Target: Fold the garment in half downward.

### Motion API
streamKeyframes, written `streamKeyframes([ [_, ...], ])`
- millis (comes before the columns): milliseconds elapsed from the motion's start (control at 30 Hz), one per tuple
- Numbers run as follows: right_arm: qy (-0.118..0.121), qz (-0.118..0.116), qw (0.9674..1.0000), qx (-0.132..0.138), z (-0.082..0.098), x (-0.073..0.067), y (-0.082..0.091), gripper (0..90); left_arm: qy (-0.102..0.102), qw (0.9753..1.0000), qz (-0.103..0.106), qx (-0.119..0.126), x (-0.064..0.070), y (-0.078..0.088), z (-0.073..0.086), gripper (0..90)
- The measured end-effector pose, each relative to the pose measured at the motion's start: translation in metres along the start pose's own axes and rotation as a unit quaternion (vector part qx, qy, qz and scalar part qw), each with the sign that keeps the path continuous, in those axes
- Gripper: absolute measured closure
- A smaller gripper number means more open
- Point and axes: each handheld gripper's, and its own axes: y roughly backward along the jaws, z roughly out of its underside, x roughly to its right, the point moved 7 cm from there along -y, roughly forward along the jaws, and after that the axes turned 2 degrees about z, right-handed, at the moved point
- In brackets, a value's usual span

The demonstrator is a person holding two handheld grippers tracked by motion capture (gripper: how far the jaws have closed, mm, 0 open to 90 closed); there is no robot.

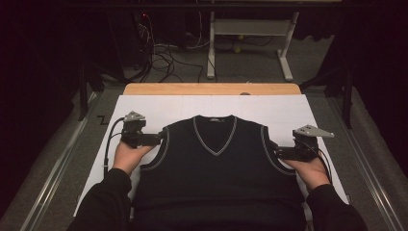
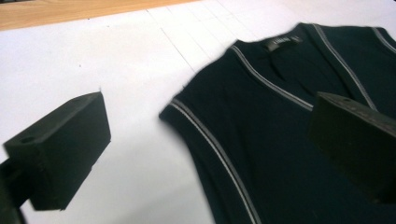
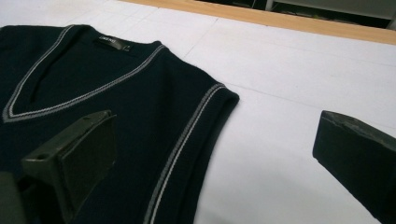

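**Vest laid flat, grippers at both armholes**

Vest (image 1: 216, 163) spread front-up on white sheet (image 1: 288, 108), collar toward far edge, hem hanging over near edge. Left gripper (image 1: 161, 138) at left armhole, right gripper (image 1: 275, 150) at right armhole, jaws wide apart, clamping nothing (trim lies between each pair). Placed symmetrically, probably for pinching both sides together.

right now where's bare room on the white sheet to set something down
Free: the strip between the vest collar and the wooden table edge. Crowded: both armholes, where the left gripper and right gripper sit.
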Motion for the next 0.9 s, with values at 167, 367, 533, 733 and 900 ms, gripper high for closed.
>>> streamKeyframes([
  [167, -0.001, 0.013, 0.9997, -0.022, -0.007, 0.002, -0.024, 2.6, 0.025, 0.9993, -0.01, -0.027, -0.012, -0.028, 0.0, 1.7],
  [367, -0.002, 0.019, 0.9978, -0.064, -0.012, 0.007, -0.048, 9.7, 0.035, 0.9977, -0.015, -0.056, -0.013, -0.05, 0.004, 7.7],
  [533, -0.023, 0.02, 0.9955, -0.09, -0.009, 0.013, -0.064, 15.5, 0.055, 0.9946, -0.027, -0.083, -0.013, -0.063, 0.005, 13.3],
  [733, -0.032, 0.014, 0.9933, -0.11, -0.006, 0.011, -0.082, 24.0, 0.053, 0.991, -0.056, -0.109, -0.015, -0.072, 0.008, 16.2],
  [900, -0.027, 0.024, 0.9907, -0.131, -0.002, 0.01, -0.091, 25.6, 0.048, 0.9917, -0.054, -0.106, -0.014, -0.074, 0.007, 22.5],
])
